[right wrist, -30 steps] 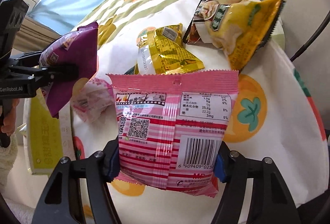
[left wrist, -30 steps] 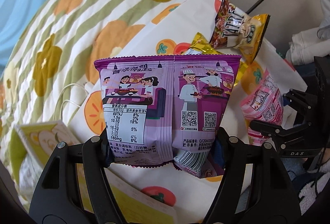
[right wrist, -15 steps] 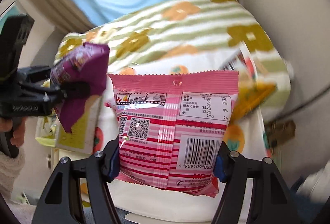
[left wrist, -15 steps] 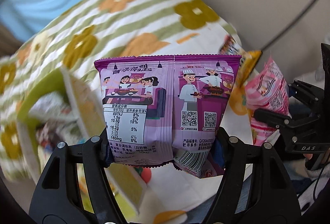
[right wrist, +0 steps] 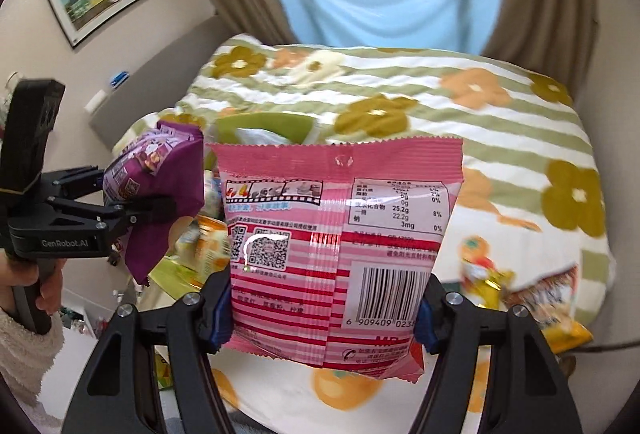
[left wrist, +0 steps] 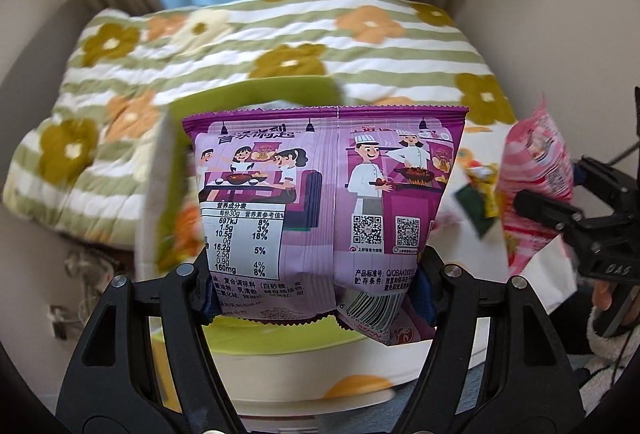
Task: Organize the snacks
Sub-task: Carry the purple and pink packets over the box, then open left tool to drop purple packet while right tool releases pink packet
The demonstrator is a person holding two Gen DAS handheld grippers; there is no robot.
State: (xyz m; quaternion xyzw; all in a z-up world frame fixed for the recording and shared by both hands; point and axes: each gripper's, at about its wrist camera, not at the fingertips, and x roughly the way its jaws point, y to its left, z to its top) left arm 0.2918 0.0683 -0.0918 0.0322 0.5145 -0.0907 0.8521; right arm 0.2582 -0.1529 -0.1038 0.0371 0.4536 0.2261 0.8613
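Left wrist view: the left gripper [left wrist: 316,286] is clamped on the purple bag [left wrist: 324,202], pads pinching its lower corners, so the bag stands upright with its long side running across the jaws. Right behind and below it sits the green box [left wrist: 280,90], blurred, its open top just past the bag's upper edge and its near wall under the bag. That is the relation that counts: the box lies ahead of and beneath this claw, so a drop looks like a short push forward and down. Far right, the right gripper [left wrist: 560,214] carries the pink bag [left wrist: 536,170], off to the side of the box.

Right wrist view: the right gripper [right wrist: 324,310] grips the pink bag [right wrist: 340,242] at both lower edges, bag upright, barcode toward the camera. The green box [right wrist: 272,122] peeks out above the bag's top left corner, farther off. The left gripper [right wrist: 132,214], pointing in from the left with the purple bag [right wrist: 160,194], looks nearer the box, so it probably unloads first. More snacks [right wrist: 520,298] lie on the cloth [right wrist: 460,266] near right.
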